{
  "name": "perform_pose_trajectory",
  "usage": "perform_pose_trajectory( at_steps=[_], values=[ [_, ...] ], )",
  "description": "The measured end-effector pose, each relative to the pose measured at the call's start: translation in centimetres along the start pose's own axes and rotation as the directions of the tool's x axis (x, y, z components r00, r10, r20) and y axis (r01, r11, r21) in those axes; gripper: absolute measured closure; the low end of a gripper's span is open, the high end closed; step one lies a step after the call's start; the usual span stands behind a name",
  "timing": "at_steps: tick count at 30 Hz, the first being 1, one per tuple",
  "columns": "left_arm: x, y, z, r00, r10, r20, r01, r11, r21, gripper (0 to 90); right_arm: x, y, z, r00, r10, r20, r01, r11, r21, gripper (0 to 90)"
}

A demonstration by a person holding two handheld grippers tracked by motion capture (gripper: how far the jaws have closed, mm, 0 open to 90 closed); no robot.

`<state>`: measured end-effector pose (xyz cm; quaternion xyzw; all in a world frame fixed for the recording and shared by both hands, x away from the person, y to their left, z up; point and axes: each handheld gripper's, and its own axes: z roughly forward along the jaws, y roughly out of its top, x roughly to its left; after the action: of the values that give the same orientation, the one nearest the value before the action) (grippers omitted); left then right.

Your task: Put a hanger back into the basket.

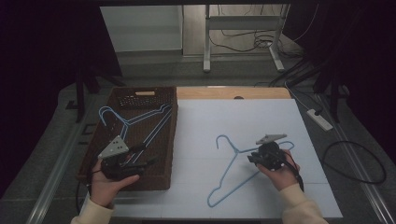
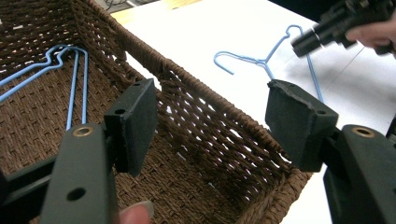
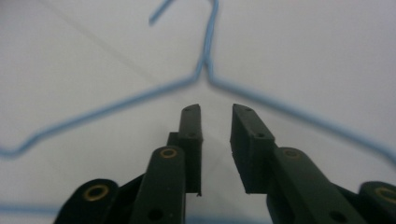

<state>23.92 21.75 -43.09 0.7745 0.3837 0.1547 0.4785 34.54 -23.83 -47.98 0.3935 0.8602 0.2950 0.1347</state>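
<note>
high view: a blue wire hanger (image 1: 233, 170) lies flat on the white sheet (image 1: 210, 126) covering the desk (image 1: 261, 93), hook toward the far side, its neck just left of the right tool (image 1: 254, 157). the right tool, held in the person's right hand (image 1: 280, 172), sits low over the hanger's right shoulder wire. right gripper view: the right tool (image 3: 215, 116) has its jaws a narrow gap apart with nothing between them, pointing at the hanger's neck (image 3: 205, 70), which lies just ahead of the tips and apart from them. a second blue hanger (image 1: 135, 122) rests inside the brown woven basket (image 1: 161, 179) at the left of the desk. left gripper view: the left tool (image 2: 210, 112) stands wide and empty above the near right part of the basket (image 2: 196, 107), its jaws straddling the rim; the basket's hanger (image 2: 70, 74) lies on the floor beyond the left jaw, untouched.
</note>
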Motion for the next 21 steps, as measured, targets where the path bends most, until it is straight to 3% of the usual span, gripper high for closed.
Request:
perform_pose_trajectory(
  at_steps=[2,4,6,12,16,19,21],
  values=[
    [0.0,0.0,0.0,1.0,0.001,0.001,-0.001,1.0,0.0,34.0,-0.2,2.1,0.8,0.9998,-0.003,-0.017,0.003,1.0,0.003,62.6],
    [0.0,0.0,-0.1,1.0,0.002,0.002,-0.002,1.0,-0.003,33.9,-0.3,2.9,1.3,0.9998,-0.008,-0.018,0.008,1.0,0.01,59.4],
    [0.0,0.0,-0.1,1.0,0.002,0.003,-0.002,1.0,-0.006,33.9,-0.4,4.7,3.1,0.9998,-0.008,-0.019,0.01,0.998,0.067,52.8],
    [0.1,0.0,-0.1,1.0,0.002,0.006,-0.002,1.0,-0.007,33.7,-0.1,6.3,6.2,0.9997,-0.025,-0.003,0.025,0.987,0.162,49.5],
    [0.0,0.1,-0.2,1.0,0.004,0.008,-0.004,0.9999,-0.011,33.7,0.2,6.8,7.4,0.9988,-0.042,0.023,0.037,0.979,0.202,52.0],
    [0.0,0.1,-0.1,0.9999,0.005,0.01,-0.005,0.9999,-0.009,33.7,0.5,7.1,7.9,0.9983,-0.048,0.032,0.038,0.967,0.252,63.4],
    [0.0,0.1,0.0,0.9999,0.006,0.011,-0.006,0.9999,-0.008,33.6,0.7,7.3,8.1,0.9994,-0.022,0.027,0.013,0.96,0.28,73.1]
  ],
)
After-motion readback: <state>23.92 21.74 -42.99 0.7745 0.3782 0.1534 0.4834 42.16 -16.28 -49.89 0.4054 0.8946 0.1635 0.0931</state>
